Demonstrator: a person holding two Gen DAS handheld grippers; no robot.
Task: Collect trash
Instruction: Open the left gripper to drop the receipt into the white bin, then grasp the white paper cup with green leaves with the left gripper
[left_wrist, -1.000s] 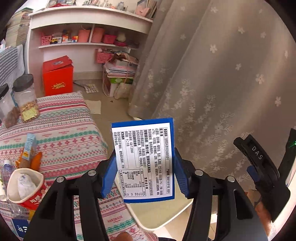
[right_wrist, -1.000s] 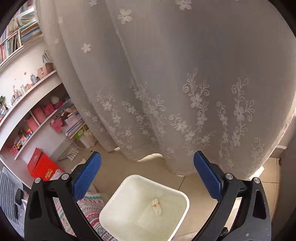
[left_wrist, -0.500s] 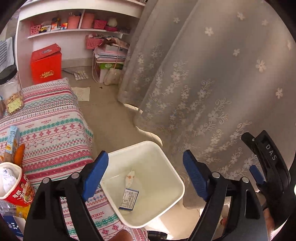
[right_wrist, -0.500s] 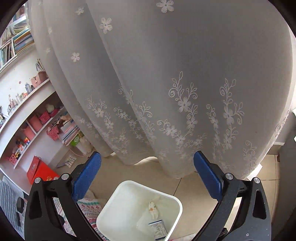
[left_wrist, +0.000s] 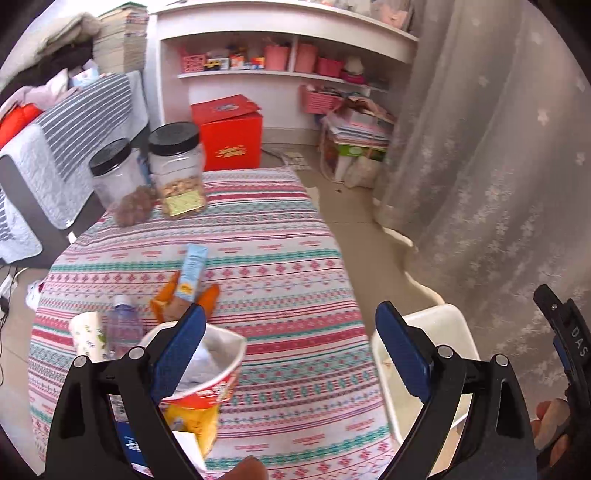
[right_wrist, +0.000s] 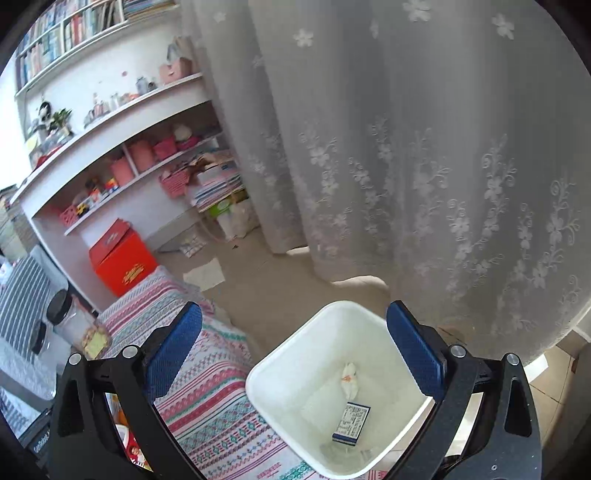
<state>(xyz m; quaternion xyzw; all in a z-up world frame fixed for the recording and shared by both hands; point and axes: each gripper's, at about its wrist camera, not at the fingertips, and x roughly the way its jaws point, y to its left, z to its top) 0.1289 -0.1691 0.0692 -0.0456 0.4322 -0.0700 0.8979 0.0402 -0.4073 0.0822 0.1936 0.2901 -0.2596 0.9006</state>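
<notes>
The white waste bin stands on the tiled floor just beside the edge of the surface, which is covered in a pink, teal and white patterned cloth. Only the right wrist view looks down into it: a small blue-edged printed box lies on the bottom, near a crumpled scrap of white paper. The left wrist view catches just the bin's near rim behind one blue pad, with its contents out of sight. That view, in turn, shows the trash left on the surface, which the right view mostly misses: a red paper cup stuffed with white tissue, a yellow wrapper under it, a light blue stick pack lying across orange wrappers, a clear plastic bottle and a white paper cup. Two black-lidded jars stand at the far end. The left tool has just been opening; its jaws stand wide with nothing gripped, over the red cup and the cloth. The right tool is also spread wide and empty, above the bin. A red box sits on the floor by the white shelves, and a lace curtain hangs behind the bin.
</notes>
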